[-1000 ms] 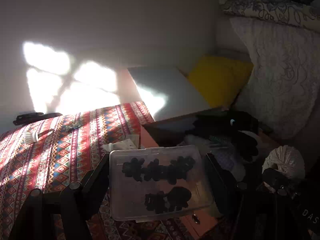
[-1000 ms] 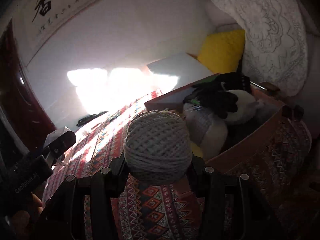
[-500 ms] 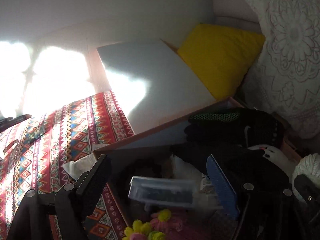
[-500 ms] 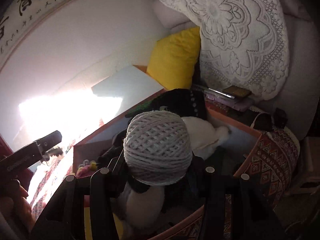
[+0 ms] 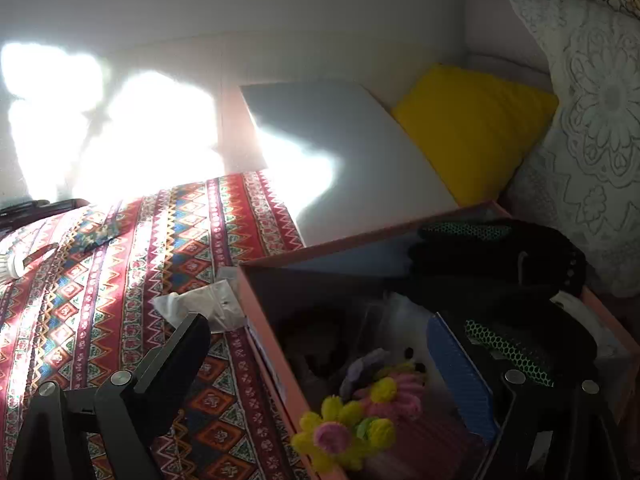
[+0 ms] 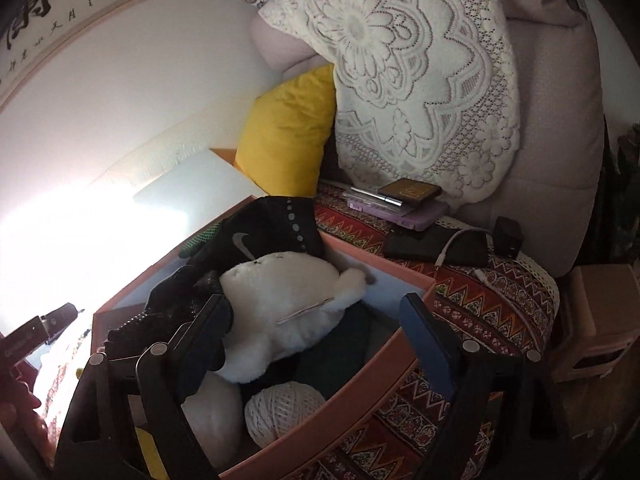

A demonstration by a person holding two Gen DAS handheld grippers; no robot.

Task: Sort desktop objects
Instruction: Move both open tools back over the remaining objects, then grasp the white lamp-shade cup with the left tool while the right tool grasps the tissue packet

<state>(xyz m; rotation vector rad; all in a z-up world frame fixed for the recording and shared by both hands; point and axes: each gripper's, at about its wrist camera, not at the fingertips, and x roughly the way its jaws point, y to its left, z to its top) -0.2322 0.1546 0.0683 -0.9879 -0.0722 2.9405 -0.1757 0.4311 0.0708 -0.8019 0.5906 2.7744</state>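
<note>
Yarn ball (image 6: 282,410) inside pink box (image 6: 352,392)

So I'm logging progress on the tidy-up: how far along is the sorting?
Done: the ball of twine lies in the pink box beside the white plush toy, with the pompom flowers. In hand: nothing; the right gripper and left gripper, jaws just opened, hang empty. Left: the crumpled tissue and the brush on the patterned cloth.
</note>
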